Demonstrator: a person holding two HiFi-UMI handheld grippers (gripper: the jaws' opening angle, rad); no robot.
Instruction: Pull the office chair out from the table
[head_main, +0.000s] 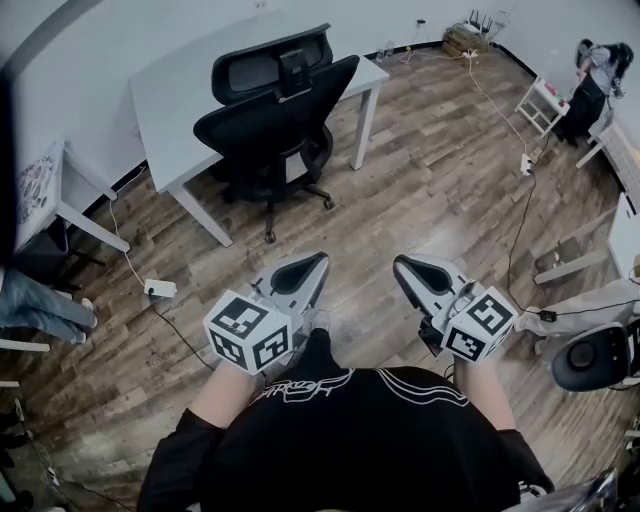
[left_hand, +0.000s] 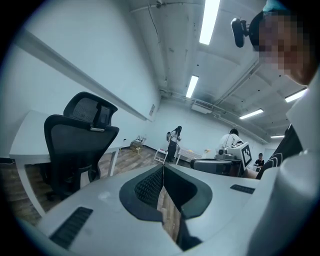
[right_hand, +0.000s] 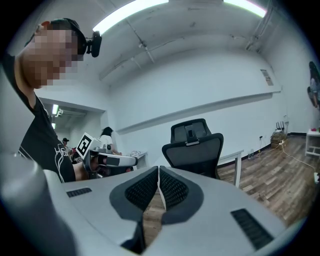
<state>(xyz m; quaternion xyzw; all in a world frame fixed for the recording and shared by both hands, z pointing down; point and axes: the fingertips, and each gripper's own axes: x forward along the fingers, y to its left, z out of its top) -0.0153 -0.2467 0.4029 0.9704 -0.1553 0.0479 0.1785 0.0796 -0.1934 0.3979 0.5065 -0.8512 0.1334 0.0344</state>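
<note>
A black mesh-backed office chair (head_main: 272, 118) stands tucked against the near side of a white table (head_main: 170, 100), its back towards me. The left gripper view shows the chair (left_hand: 75, 145) at the left; in the right gripper view the chair (right_hand: 192, 150) stands straight ahead. My left gripper (head_main: 318, 262) and right gripper (head_main: 400, 266) are side by side close to my body, well short of the chair, over bare wood floor. Both are shut with nothing between the jaws: left gripper (left_hand: 163, 167), right gripper (right_hand: 158, 170).
A power strip (head_main: 160, 289) and cable lie on the floor at the left. Another cable (head_main: 512, 240) runs along the right. A second chair (head_main: 595, 355) sits at the right edge. People and small tables (head_main: 540, 105) are at the far right.
</note>
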